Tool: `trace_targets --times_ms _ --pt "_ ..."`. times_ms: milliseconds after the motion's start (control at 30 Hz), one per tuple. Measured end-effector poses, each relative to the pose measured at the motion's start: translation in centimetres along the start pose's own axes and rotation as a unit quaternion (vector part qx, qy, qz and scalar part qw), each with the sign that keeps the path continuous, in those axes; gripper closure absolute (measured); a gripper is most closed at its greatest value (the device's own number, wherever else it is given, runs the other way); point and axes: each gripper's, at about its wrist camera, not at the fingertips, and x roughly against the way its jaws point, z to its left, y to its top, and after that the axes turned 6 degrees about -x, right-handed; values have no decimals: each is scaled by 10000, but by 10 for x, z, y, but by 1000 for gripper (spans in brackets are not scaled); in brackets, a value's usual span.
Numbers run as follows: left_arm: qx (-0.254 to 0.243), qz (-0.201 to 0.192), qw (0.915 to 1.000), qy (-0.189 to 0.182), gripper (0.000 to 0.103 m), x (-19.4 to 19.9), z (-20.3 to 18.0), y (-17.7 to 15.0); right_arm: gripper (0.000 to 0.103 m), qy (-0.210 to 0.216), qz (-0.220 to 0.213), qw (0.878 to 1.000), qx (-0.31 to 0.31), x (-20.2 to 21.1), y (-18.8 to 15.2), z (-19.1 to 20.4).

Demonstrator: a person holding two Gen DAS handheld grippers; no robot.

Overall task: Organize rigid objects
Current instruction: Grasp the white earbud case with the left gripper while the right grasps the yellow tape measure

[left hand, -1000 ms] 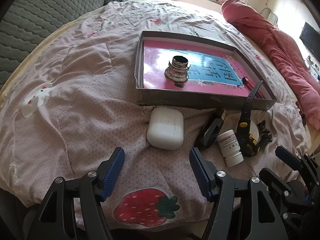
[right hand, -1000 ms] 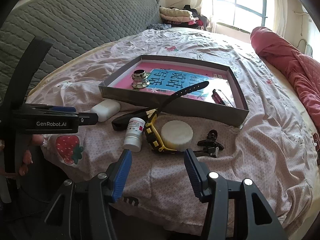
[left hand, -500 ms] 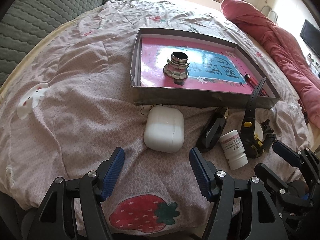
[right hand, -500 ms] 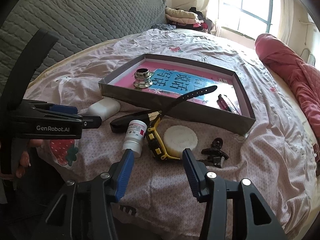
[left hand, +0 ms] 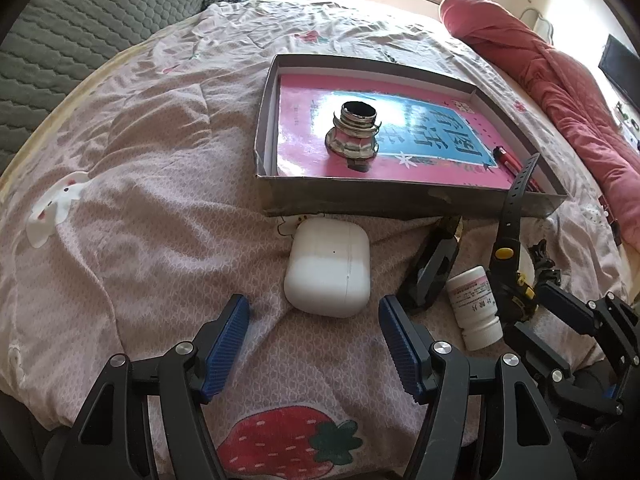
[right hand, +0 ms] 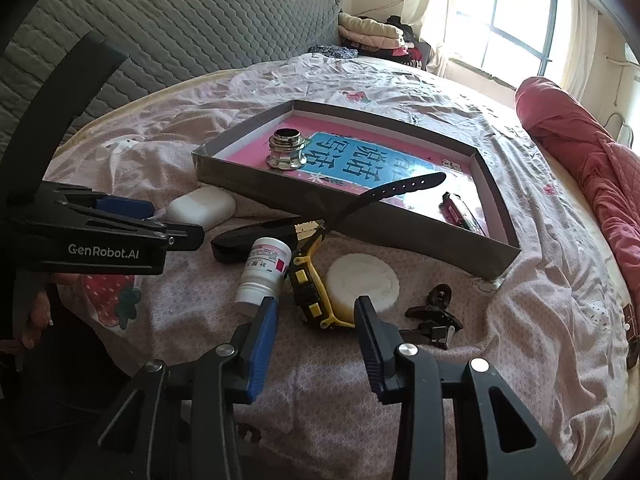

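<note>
A grey shallow box (left hand: 400, 200) (right hand: 352, 224) lies on the bed with a pink book, a metal fitting (left hand: 354, 134) (right hand: 287, 152) and a red pen (right hand: 460, 212) inside. In front of it lie a white earbud case (left hand: 328, 268) (right hand: 200, 208), a white pill bottle (left hand: 474, 308) (right hand: 262, 272), a yellow and black watch (left hand: 510, 256) (right hand: 316, 296), a white round puck (right hand: 362, 282), a black clip (right hand: 434, 316) and a black flat object (left hand: 434, 264). My left gripper (left hand: 314, 328) is open, just short of the earbud case. My right gripper (right hand: 316, 336) is open, close before the watch.
The bed has a pink patterned sheet with a strawberry print (left hand: 288, 444). A red quilt (right hand: 580, 152) lies rolled along the right side. A grey quilted headboard (right hand: 180, 24) stands at the left. Folded clothes (right hand: 372, 32) sit near the window.
Both grippers have moved forward toward the objects. The earbud case now sits closer to my left fingertips and the watch closer to my right ones. Nothing was taken hold of.
</note>
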Motion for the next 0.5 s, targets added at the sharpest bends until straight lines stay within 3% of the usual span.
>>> trace_targets --times_ms 500 --pt "-122 -53 9999 82 34 -10 -5 4 74 -46 -29 9993 377 -13 1 9"
